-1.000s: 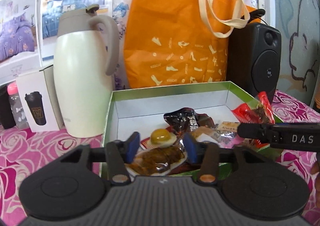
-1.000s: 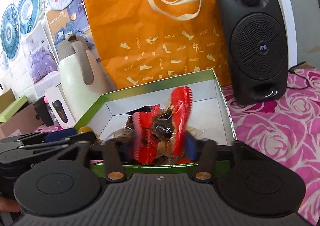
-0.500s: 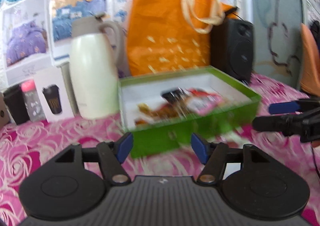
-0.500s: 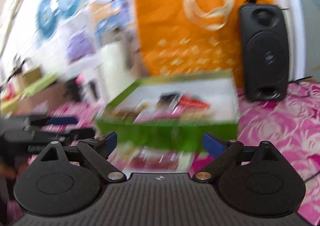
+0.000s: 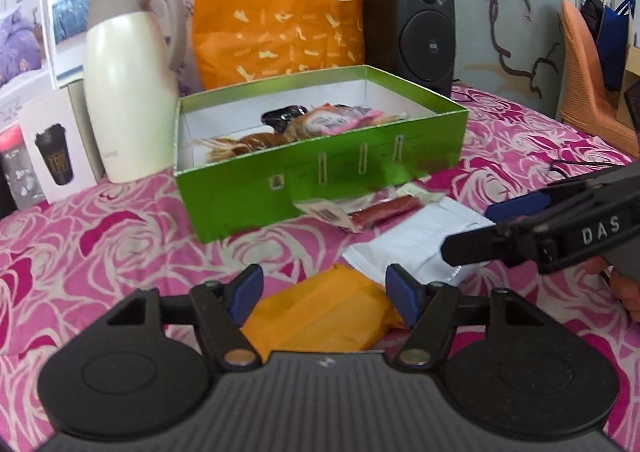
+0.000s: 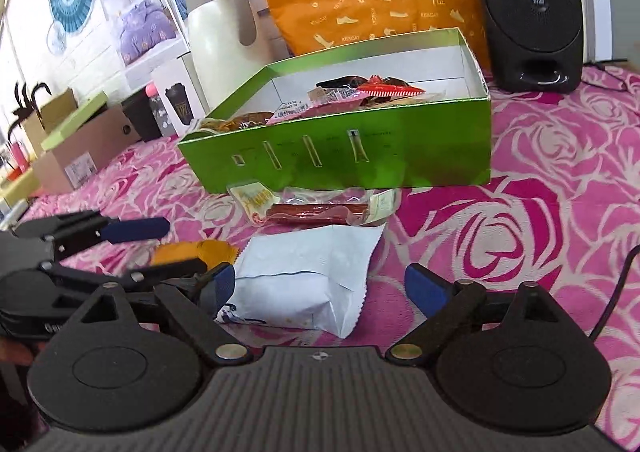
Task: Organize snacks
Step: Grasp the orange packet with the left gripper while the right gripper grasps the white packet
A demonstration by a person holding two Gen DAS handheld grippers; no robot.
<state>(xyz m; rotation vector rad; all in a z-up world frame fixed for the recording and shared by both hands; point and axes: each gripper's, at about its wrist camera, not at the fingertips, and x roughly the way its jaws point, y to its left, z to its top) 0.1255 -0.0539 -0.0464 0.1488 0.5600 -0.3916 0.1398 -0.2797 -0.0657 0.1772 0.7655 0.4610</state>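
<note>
Left wrist view. Your left gripper (image 5: 325, 294) is spread wide, nothing between the pads. The orange packet (image 5: 320, 322) lies flat on the pink cloth (image 5: 120, 236) directly under and between the fingers, its near end hidden by the gripper body. Risk: closing from this height would likely pinch only a fold of loose wrapper, and the packet could slide out on the lift. The cloth is soft, so a low approach may catch fabric along with the packet. The white packet (image 5: 416, 248) sits just to the right of the orange one; a drift that way could nudge it. The green box (image 5: 320, 167), already holding several snacks, stands beyond, near but apart.

Right wrist view. Your right gripper (image 6: 330, 284) is also spread open and empty. The white packet (image 6: 304, 280) lies between its fingers, closer to the left pad, one end toward the camera. Risk: the left gripper (image 6: 160, 248) works right beside it on the orange packet (image 6: 196, 254), so closing both at once could knock fingers together. The puffy white packet may squirt sideways if you grip off-centre. The sausage stick (image 6: 316, 209) in its clear wrapper lies between the white packet and the box (image 6: 360, 151), and a forward push could shove it against the box wall.
</note>
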